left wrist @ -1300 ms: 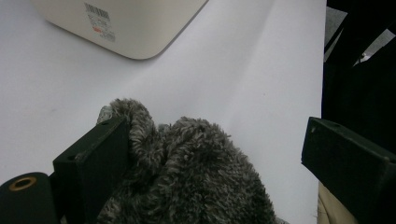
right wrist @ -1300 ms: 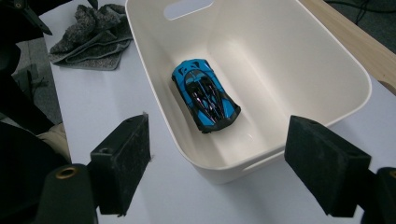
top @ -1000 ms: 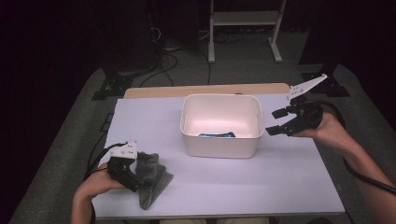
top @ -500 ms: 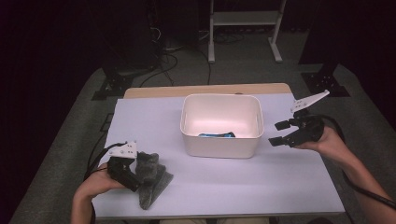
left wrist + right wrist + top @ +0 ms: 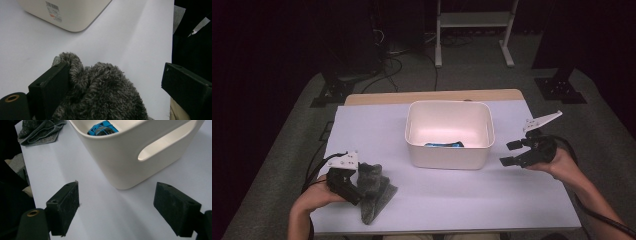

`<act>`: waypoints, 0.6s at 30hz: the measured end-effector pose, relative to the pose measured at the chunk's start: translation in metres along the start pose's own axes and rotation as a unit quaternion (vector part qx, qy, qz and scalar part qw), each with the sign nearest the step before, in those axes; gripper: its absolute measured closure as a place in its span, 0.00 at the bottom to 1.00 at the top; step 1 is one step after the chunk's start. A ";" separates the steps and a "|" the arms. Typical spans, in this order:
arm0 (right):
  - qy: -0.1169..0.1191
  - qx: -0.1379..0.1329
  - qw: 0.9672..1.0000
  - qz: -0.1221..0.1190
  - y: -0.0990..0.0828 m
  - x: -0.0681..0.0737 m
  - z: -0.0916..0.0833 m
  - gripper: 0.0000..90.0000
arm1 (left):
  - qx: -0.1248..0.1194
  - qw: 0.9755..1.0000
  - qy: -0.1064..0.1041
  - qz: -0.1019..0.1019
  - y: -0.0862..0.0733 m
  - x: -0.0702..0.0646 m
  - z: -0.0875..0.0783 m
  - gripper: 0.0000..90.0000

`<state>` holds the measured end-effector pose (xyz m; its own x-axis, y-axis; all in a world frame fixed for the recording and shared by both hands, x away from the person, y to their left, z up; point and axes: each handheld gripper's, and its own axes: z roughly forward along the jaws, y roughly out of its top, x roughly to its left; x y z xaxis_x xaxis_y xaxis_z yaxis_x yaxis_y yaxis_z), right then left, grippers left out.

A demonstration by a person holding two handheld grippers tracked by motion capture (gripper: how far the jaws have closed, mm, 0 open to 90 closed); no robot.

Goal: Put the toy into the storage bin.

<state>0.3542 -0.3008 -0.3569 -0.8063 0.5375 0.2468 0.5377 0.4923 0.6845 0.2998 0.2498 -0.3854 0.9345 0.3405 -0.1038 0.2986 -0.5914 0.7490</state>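
A grey fuzzy cloth (image 5: 374, 192) lies crumpled at the table's front left. My left gripper (image 5: 354, 186) is at its left edge. In the left gripper view the cloth (image 5: 100, 95) bulges between the wide-apart jaws of that gripper (image 5: 115, 82) and touches the left one; the gripper is open. A white tub (image 5: 449, 160) stands mid-table with a blue item (image 5: 443, 145) inside. My right gripper (image 5: 508, 153) hovers open just right of the tub. In the right gripper view it (image 5: 117, 205) faces the tub's handle side (image 5: 130, 157), and the blue item (image 5: 102, 127) shows inside.
The white table top (image 5: 492, 200) has bare room in front of the tub and behind it. A wooden edge (image 5: 432, 96) runs along the far side. Cables and stand feet (image 5: 557, 85) lie on the floor beyond. The cloth (image 5: 40, 131) appears far off in the right gripper view.
My right gripper has come toward the person and down, from beside the tub's far right corner to its near right side. The left gripper and the cloth have stayed put.
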 end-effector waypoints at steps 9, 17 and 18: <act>-0.002 -0.003 1.000 0.017 -0.017 -0.003 0.004 0.21 | 0.001 1.000 0.000 0.001 0.001 0.000 0.000 0.08; 0.006 -0.002 0.999 0.035 -0.037 -0.005 0.012 0.21 | 0.003 1.000 0.001 0.000 0.000 0.000 0.001 0.08; 0.007 -0.002 0.999 0.036 -0.039 -0.004 0.013 0.21 | 0.002 1.000 0.001 0.000 0.000 0.000 0.001 0.08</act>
<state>0.3397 -0.3138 -0.3937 -0.7692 0.5620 0.3042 0.5929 0.4499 0.6679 0.2998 0.2493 -0.3860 0.9344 0.3412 -0.1028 0.2992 -0.5945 0.7463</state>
